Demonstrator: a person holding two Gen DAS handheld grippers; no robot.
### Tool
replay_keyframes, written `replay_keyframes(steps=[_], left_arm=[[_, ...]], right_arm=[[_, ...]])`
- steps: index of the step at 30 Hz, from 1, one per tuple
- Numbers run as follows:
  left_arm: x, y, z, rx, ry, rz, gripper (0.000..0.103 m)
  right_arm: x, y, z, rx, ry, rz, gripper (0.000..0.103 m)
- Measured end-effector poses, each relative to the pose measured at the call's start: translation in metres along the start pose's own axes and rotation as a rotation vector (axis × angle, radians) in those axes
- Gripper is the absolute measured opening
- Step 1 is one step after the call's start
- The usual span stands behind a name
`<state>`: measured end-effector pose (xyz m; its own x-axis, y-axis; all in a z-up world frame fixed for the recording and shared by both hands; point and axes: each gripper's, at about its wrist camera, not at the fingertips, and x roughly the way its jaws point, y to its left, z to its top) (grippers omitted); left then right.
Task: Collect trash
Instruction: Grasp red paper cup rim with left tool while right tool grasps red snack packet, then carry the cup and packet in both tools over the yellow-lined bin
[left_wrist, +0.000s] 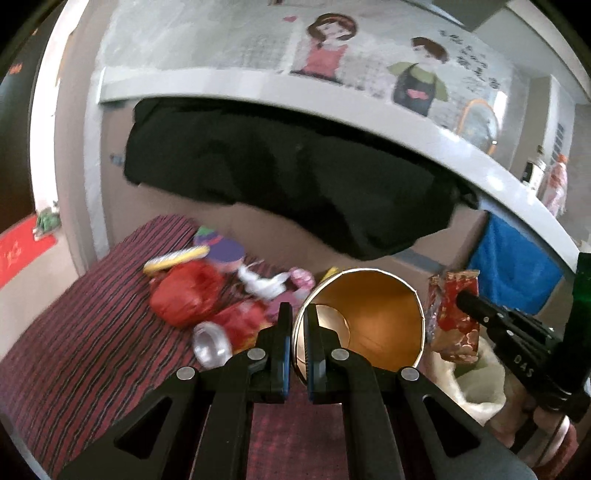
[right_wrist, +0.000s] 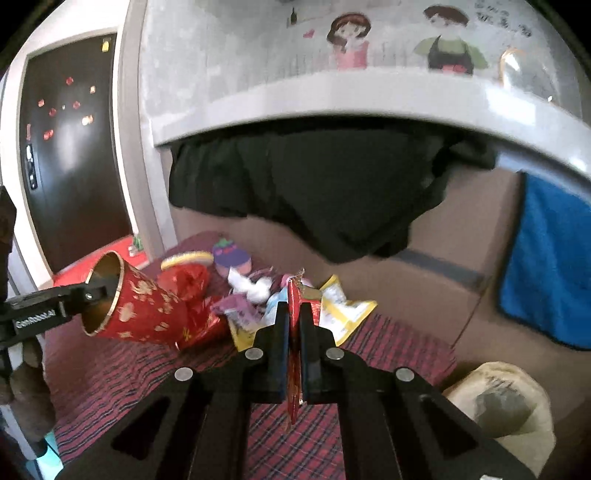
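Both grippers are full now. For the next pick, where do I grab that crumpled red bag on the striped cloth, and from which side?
A judgement: take the red bag by its puckered top, coming from above. It sits as a rounded lump on the striped cloth, so its sides offer little to pinch. A clear bottle lies close in front and wrappers crowd its right.

Little can be read. In the left wrist view, the right claw (left_wrist: 466, 298) enters from the right edge of the frame, and its black arm bears pale letters that look like "DAS", partly turned and unsure. In the right wrist view, the left claw (right_wrist: 99, 290) enters from the left edge, and its arm carries a white label reading roughly "GenRobot.AI". Dark handwritten characters stand on the wall mural (left_wrist: 471, 62) at upper right, too blurred to read.
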<state>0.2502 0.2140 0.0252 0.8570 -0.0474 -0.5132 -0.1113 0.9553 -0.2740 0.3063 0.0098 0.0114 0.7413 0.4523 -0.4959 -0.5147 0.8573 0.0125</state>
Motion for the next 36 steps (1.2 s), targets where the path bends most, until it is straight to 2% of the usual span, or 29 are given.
replay_keyframes(steps=[7,12,16,20,25,36], left_arm=[[0.002,-0.085,0.009,0.1,-0.037,-0.053,0.006],[0.016,-0.149,0.003,0.17,-0.037,-0.117,0.006],[0.028,-0.201,-0.006,0.225,-0.02,-0.18,0.006],[0.035,-0.239,-0.014,0.266,-0.02,-0.211,0.006],[0.043,-0.265,-0.024,0.297,-0.006,-0.226,0.006],[0.054,-0.283,-0.037,0.339,-0.013,-0.214,0.006]], right_arm=[[-0.064,-0.06,0.012,0.081,-0.084,-0.037,0.004],[-0.106,-0.11,0.004,0.129,-0.134,-0.122,0.004],[-0.129,-0.143,-0.007,0.161,-0.142,-0.191,0.004],[-0.146,-0.17,-0.021,0.179,-0.141,-0.257,0.004],[-0.157,-0.192,-0.035,0.185,-0.137,-0.318,0.004],[-0.156,-0.22,-0.058,0.222,-0.128,-0.331,0.004]])
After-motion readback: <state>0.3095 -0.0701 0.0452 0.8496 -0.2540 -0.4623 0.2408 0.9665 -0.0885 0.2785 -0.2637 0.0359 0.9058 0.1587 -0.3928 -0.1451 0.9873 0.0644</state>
